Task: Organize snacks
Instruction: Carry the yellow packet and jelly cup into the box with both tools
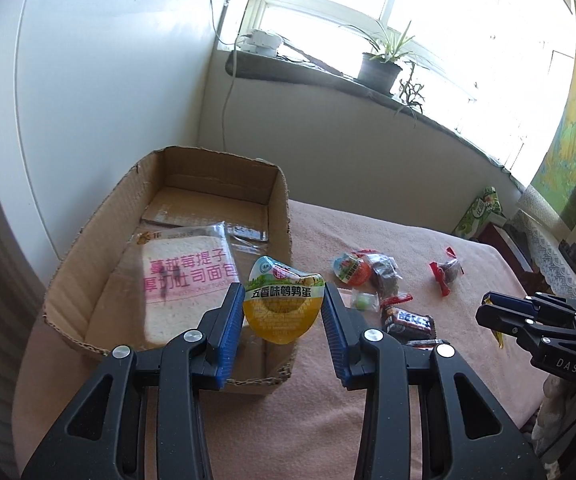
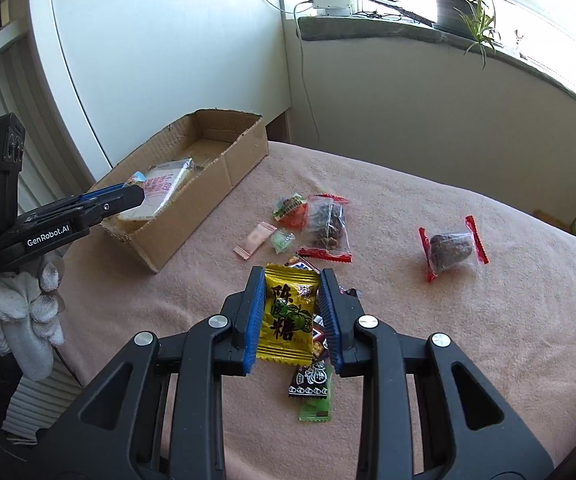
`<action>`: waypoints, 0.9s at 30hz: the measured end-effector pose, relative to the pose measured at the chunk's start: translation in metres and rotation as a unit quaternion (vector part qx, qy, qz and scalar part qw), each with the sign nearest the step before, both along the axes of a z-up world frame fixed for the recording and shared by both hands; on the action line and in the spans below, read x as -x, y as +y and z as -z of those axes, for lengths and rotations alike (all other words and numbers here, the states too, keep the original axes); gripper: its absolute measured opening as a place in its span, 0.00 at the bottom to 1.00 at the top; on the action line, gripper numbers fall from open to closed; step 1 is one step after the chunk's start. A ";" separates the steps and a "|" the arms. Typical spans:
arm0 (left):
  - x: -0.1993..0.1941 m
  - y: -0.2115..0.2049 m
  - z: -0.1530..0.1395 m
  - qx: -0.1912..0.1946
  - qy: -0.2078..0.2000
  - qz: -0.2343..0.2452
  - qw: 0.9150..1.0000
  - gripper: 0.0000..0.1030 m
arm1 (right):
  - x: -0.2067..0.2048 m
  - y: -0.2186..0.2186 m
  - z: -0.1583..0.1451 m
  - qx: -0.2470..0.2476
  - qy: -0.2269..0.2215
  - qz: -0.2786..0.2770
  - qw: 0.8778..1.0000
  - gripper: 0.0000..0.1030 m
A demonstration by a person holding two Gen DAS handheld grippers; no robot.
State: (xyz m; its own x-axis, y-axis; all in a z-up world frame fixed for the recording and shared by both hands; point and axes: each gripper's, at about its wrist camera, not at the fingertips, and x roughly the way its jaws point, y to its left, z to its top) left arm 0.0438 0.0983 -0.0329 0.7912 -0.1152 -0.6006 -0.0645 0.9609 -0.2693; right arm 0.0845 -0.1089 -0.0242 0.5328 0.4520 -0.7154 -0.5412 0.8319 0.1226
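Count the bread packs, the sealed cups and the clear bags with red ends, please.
Bread pack: 1
Sealed cups: 2, yellow cup in left tool, orange cup
Clear bags with red ends: 2, middle bag, right bag
Total: 5

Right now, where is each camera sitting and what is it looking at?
Left wrist: on the left gripper, looking along its jaws, which hold a quail egg pack above the cardboard box; the right gripper shows at the right.
Right wrist: on the right gripper, jaws holding a yellow candy over the table's loose snacks; the left gripper and a gloved hand show at the left.
Both show the box, the bread pack and the window plant.
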 end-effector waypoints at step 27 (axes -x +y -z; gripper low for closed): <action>-0.001 0.074 0.018 -0.009 0.013 -0.077 0.997 0.36 | -0.051 0.155 -0.011 -0.002 -0.011 -0.095 0.995 0.27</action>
